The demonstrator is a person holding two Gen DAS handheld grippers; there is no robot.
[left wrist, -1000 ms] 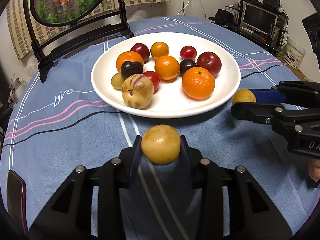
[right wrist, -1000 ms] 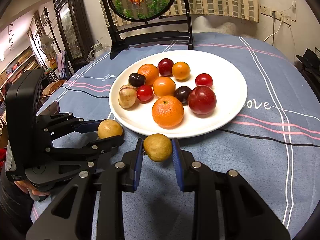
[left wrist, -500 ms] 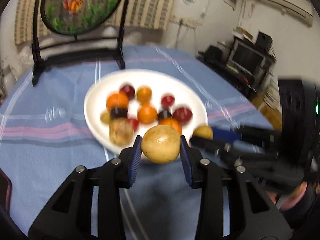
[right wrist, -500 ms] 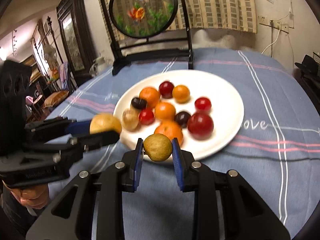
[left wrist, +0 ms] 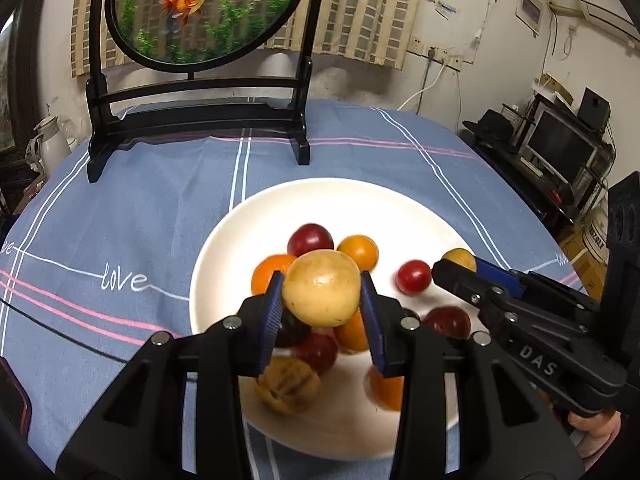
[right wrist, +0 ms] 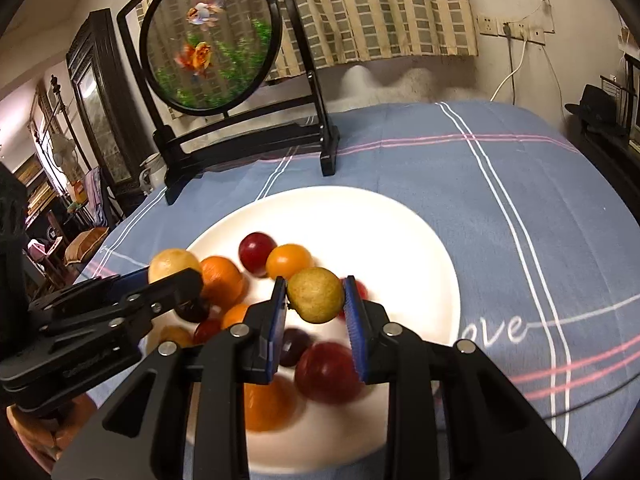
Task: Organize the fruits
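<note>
My left gripper (left wrist: 322,306) is shut on a large yellow fruit (left wrist: 322,288) and holds it in the air above the white plate (left wrist: 224,248). My right gripper (right wrist: 316,300) is shut on a smaller yellow-green fruit (right wrist: 316,294), also above the plate (right wrist: 380,240). Each gripper shows in the other's view: the right one (left wrist: 456,268) reaches in from the right, the left one (right wrist: 176,276) from the left. Under them on the plate lie oranges (right wrist: 222,282), dark red plums (right wrist: 328,372), small red fruits (left wrist: 413,277) and a striped tan fruit (left wrist: 288,386), partly hidden by the fingers.
A round goldfish screen on a black stand (left wrist: 200,12) rises at the table's far edge behind the plate. A blue striped cloth (right wrist: 520,208) covers the table. A person's hand (left wrist: 592,436) grips the right tool. Shelves with a monitor (left wrist: 560,152) stand off to the right.
Both grippers have risen from the cloth in front of the plate and moved forward over it, each still carrying its fruit. The plate's fruits now lie under the fingers.
</note>
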